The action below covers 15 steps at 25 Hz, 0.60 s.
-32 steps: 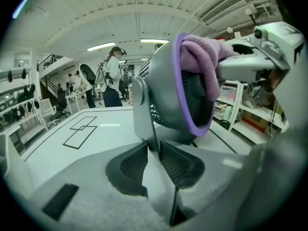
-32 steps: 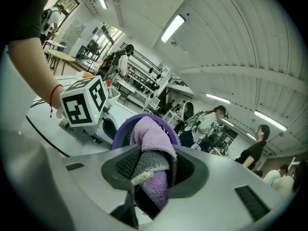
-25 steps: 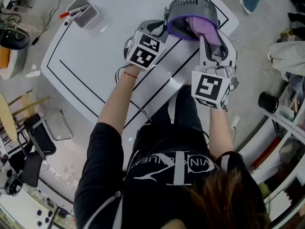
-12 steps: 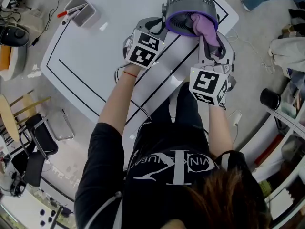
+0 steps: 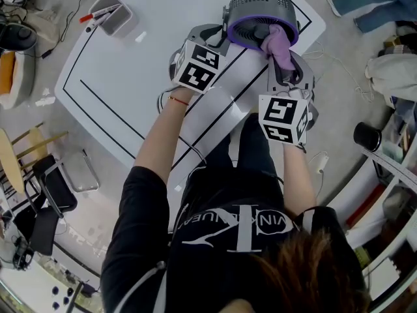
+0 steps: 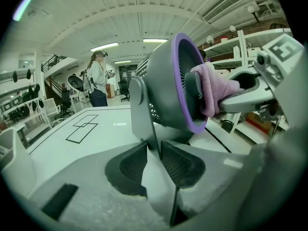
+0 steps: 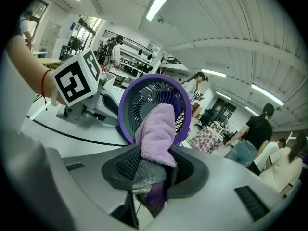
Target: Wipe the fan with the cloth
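In the head view, the left tongs (image 5: 218, 36) are seen closed on the grey upright stand (image 5: 210, 30) of a round grey fan with a purple front ring (image 5: 260, 8). The fan stands on a white table with black lines (image 5: 117, 77). Just right of the left tongs, the right tongs (image 5: 281, 67) are clamped on a lilac fleecy cloth (image 5: 277, 43), whose free end is laid against the fan's front. A grey pen tray (image 5: 112, 15) is set well to the left of the left tongs.

In the left gripper view, the stand (image 6: 142, 114) is gripped between both pads of the left tongs (image 6: 153, 150). The fan (image 6: 168, 76) is seen just above and ahead of them. To their right, the cloth (image 6: 211, 88) is held against the purple ring by the right tongs (image 6: 231, 97).

In the right gripper view, the cloth (image 7: 156, 134) is pinched between the jaws of the right tongs (image 7: 151, 165). From there it is draped forward onto the lower grille of the fan (image 7: 144, 95), directly ahead.
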Available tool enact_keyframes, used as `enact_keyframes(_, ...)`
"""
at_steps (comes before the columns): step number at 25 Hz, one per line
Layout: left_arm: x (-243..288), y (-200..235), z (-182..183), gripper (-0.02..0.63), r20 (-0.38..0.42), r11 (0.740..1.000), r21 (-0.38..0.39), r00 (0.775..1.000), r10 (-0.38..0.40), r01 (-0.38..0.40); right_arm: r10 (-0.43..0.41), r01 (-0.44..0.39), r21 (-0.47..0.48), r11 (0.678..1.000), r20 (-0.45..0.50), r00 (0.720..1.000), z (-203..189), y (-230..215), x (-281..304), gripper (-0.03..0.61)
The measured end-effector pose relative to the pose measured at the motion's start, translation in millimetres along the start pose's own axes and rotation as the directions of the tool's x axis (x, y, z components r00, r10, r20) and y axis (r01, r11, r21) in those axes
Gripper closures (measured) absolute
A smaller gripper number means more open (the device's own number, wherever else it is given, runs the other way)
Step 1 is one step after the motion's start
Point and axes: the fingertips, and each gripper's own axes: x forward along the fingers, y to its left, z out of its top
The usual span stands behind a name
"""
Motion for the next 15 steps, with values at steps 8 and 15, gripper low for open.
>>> enact_keyframes(8,-1,0,1,0.515,-0.002,1.000,0.004,1.000,0.005,-0.005,0.126,-0.127,-0.005,0.992,-0.114,0.985,-26,28,9,0.442)
enact_keyframes(15,-1,1,2,0.515,-0.001,1.000,0.012,1.000,0.010,-0.010,0.212,-0.226,-0.098,0.969,-0.136,0.968,-16,55,15,0.442)
